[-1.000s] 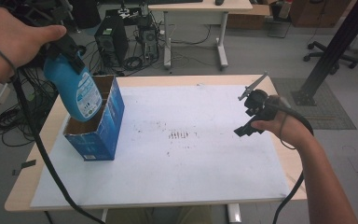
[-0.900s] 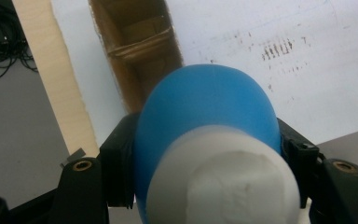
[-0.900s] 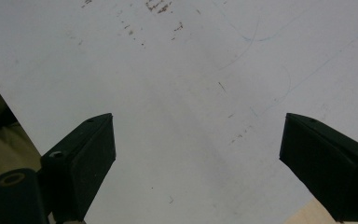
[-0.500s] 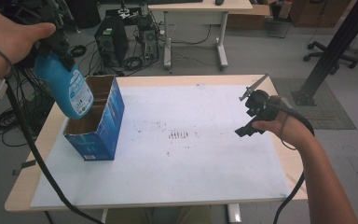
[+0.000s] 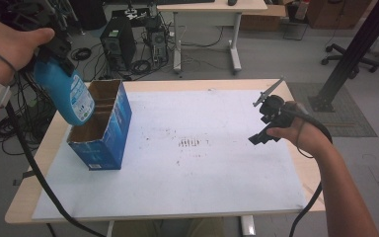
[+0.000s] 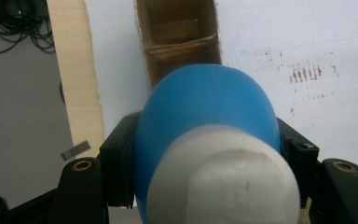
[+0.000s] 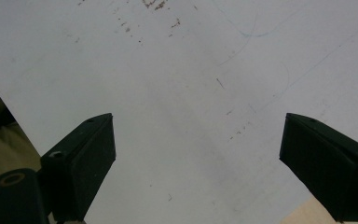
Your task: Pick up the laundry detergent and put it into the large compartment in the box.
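Lifting clear, my left gripper point(image 5: 49, 49) pinches the blue bottle point(image 5: 66, 96) at ten o'clock, now up out of the box point(image 5: 109, 131); my right gripper point(image 7: 196, 154) idles spread at three o'clock.

A blue bottle point(image 6: 205, 121) with a white cap point(image 6: 223, 182) sits clamped between black jaws at lower centre; an open cardboard box point(image 6: 177, 37) lies upper centre.
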`<control>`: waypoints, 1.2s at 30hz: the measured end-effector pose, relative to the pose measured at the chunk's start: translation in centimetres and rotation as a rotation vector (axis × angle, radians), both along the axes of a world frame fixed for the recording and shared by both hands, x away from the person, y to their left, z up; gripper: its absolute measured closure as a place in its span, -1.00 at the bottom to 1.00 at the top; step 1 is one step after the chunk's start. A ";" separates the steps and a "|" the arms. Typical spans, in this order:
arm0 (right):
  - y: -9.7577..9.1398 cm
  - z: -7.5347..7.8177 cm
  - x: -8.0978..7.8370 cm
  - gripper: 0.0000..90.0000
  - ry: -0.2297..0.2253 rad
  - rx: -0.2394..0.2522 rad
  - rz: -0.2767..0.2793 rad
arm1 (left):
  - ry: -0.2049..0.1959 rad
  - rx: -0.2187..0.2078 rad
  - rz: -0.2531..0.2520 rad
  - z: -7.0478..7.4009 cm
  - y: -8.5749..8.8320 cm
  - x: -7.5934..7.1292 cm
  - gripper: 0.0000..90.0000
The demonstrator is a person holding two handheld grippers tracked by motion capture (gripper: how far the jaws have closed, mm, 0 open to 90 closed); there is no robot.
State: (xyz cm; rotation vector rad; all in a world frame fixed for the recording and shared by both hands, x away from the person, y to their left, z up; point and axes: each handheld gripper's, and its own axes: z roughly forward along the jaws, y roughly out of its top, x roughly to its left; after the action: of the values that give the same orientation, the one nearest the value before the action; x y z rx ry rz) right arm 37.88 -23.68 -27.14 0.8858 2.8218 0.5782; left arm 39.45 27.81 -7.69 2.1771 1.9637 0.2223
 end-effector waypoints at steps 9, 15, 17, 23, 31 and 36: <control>0.0 -0.1 0.1 -0.77 0.003 -0.004 0.001 | -0.009 -0.009 0.028 -1.5 0.6 0.7 -0.17; -0.1 -0.2 0.0 -0.77 0.009 -0.006 -0.006 | -0.004 -0.005 0.036 -2.7 0.8 1.2 -0.17; -0.1 -0.2 0.1 -0.77 0.010 -0.006 -0.006 | -0.002 -0.003 0.034 -3.0 0.7 1.3 -0.17; 0.0 -0.3 0.2 -0.77 0.013 -0.006 -0.002 | -0.005 0.000 0.032 -3.8 0.3 1.7 -0.17; -0.1 -0.6 0.3 -0.77 0.017 -0.003 -0.005 | 0.004 0.004 0.034 -5.4 -0.2 2.2 -0.17; -0.3 -0.7 0.2 -0.77 0.019 -0.004 -0.009 | 0.013 -0.002 0.035 -6.5 -0.4 2.4 -0.17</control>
State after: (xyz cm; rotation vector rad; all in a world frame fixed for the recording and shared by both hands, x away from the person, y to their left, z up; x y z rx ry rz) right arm 38.11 -24.01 -27.86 0.9078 2.8333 0.5652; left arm 41.90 27.45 -14.20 2.1493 2.0095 0.2114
